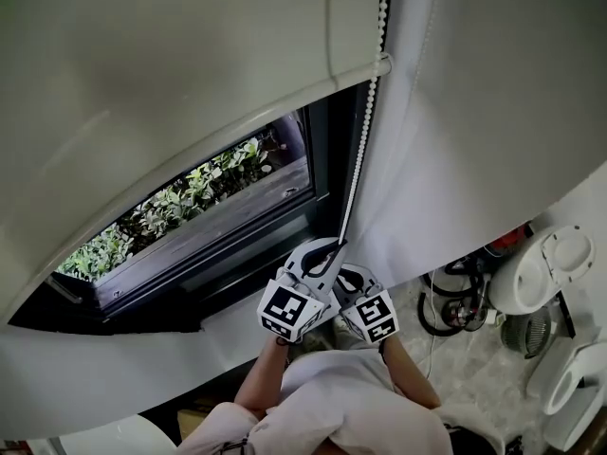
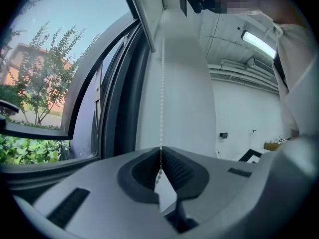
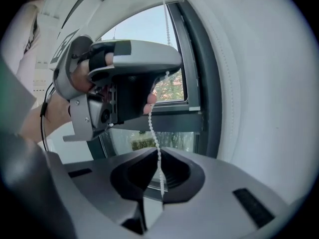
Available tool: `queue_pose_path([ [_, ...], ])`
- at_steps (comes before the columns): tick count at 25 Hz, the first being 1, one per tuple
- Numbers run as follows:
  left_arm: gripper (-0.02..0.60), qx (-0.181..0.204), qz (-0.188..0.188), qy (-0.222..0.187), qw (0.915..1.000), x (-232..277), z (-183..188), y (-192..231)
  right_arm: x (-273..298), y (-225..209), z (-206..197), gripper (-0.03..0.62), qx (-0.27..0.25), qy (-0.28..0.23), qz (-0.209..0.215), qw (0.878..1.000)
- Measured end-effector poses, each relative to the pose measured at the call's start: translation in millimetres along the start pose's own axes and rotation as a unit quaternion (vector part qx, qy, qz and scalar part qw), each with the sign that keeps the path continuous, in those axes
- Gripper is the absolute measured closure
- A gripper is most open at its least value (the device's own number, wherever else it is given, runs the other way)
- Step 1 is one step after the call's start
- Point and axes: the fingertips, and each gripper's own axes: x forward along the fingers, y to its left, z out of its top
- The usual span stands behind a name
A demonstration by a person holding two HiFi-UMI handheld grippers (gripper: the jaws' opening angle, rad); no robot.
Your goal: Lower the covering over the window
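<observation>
Greenery fills the bare lower part of the window (image 1: 218,207), where the blind (image 1: 171,83) hangs part-way down, its bottom rail well above the sill. Along the frame's right edge the chain (image 1: 365,121) drops from the blind's top end to your 2 grippers, held close together in front of you.

The left gripper (image 2: 160,152) has its jaws closed on the chain, which runs taut and straight up from them. The right gripper (image 3: 159,151) sits just under it, its jaws a crack apart. The chain threads loosely between them, and the short length between the 2 grippers bows slack.

The step in hand looks like a hand-over-hand pull, with the load on your left for now.

- Keep that pull in line with the chain, straight down beside the frame. A sideways tug could probably jump the beads off the wheel at the top.
- Never leave both grips loose at once. Let the right go fully, lift it clear above the left, and close it square on the beads before the left eases off.
- Use short, even strokes.
- Watch the bottom rail in the head view. If it does not sink as you pull, you likely have the wrong strand.
</observation>
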Motion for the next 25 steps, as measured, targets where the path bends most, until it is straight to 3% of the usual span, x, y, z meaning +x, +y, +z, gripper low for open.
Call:
queue_pose_path([
  [7, 0.562, -0.014, 0.002, 0.034, 0.9993, -4, -41, 0, -21, 8, 14, 0.496, -0.015, -0.009, 0.010, 1.000],
  [14, 0.561, -0.021, 0.007, 0.027, 0.9994, -6, -48, 5, -52, 2, 46, 0.464, -0.030, -0.029, 0.008, 0.999],
  [19, 0.561, -0.007, 0.009, 0.028, 0.9995, -7, -48, 4, -75, 2, 94, 0.464, -0.026, -0.098, 0.012, 0.995],
  [25, 0.561, -0.004, 0.006, 0.027, 0.9996, -8, -52, -2, -89, 1, 155, 0.464, -0.058, -0.167, -0.003, 0.984],
])
